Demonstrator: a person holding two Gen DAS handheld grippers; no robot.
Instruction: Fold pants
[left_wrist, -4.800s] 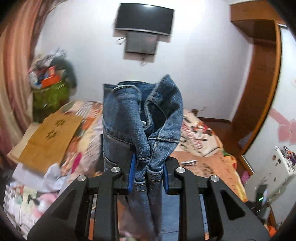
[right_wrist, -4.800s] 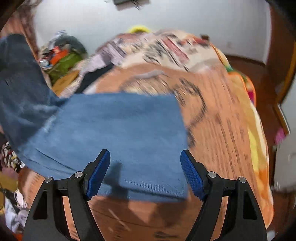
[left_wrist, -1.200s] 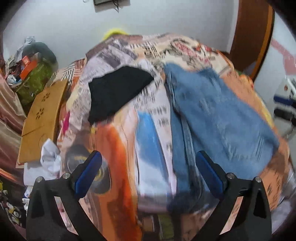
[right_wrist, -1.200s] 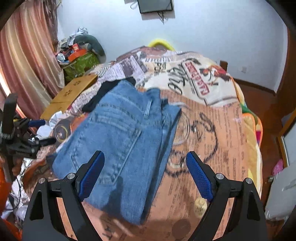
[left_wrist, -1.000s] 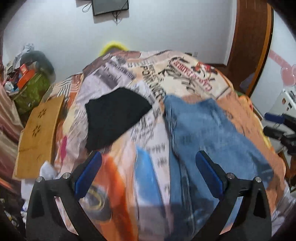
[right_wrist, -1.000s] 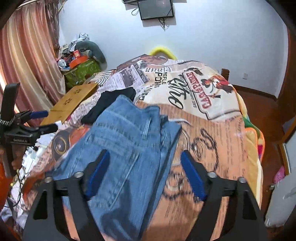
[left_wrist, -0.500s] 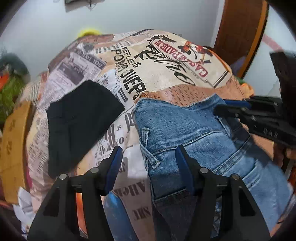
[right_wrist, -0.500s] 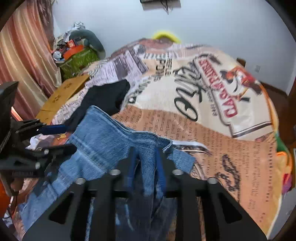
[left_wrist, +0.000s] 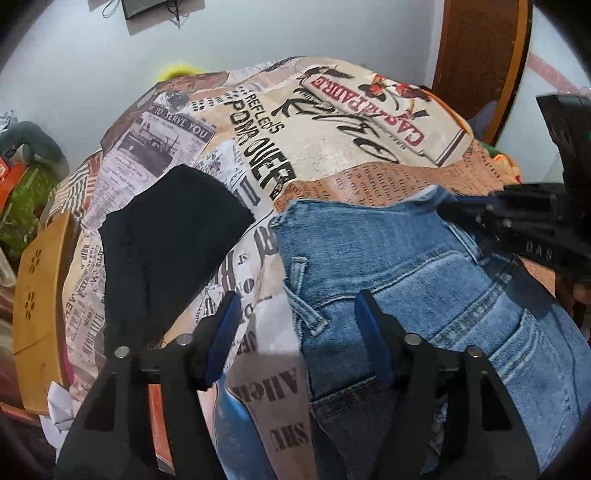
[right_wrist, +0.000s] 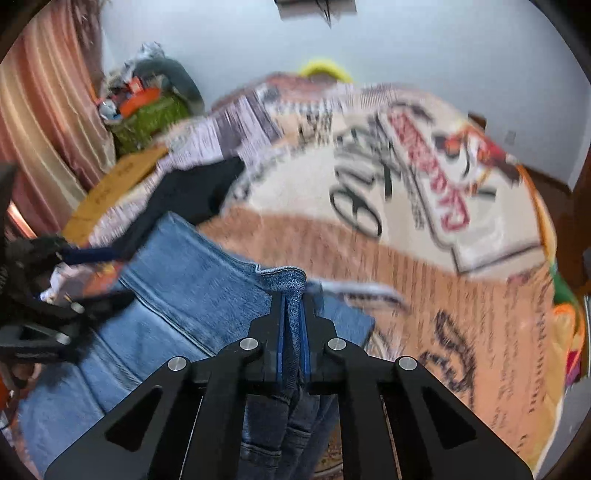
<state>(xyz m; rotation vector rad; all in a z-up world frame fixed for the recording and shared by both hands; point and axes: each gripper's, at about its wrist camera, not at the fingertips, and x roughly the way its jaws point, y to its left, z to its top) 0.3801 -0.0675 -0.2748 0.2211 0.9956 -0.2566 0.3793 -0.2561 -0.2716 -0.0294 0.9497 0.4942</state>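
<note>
I have the jeans (left_wrist: 406, 266) lying part-folded on the printed bedspread (left_wrist: 351, 122), waistband toward the far side, and I judge I'm at the step of taking both waist corners for the next fold; my right gripper (right_wrist: 291, 317) is clamped tight on the waistband's right-hand corner, a tuft of denim standing up between its blue pads, while my left gripper (left_wrist: 295, 325) straddles the left-hand corner by the belt loop (left_wrist: 306, 314), its jaws opening just now with the denim edge between them but no pad visibly pressing on it; so that side is not yet secured, as far as I can tell. The next move, I reckon, calls for the left jaws to settle lower over the hem and belt loop and close, so that both corners lift together and level; a one-sided lift would skew the fold. As for edges: the jeans' left side runs just beside a black cloth (left_wrist: 166, 236), near enough that a careless bite could snag it; the far half of the bedspread lies bare and gives ample room to carry the waistband; the right edge of the bed drops away near my right gripper, and a cardboard sheet (left_wrist: 37, 295) borders the left.
</note>
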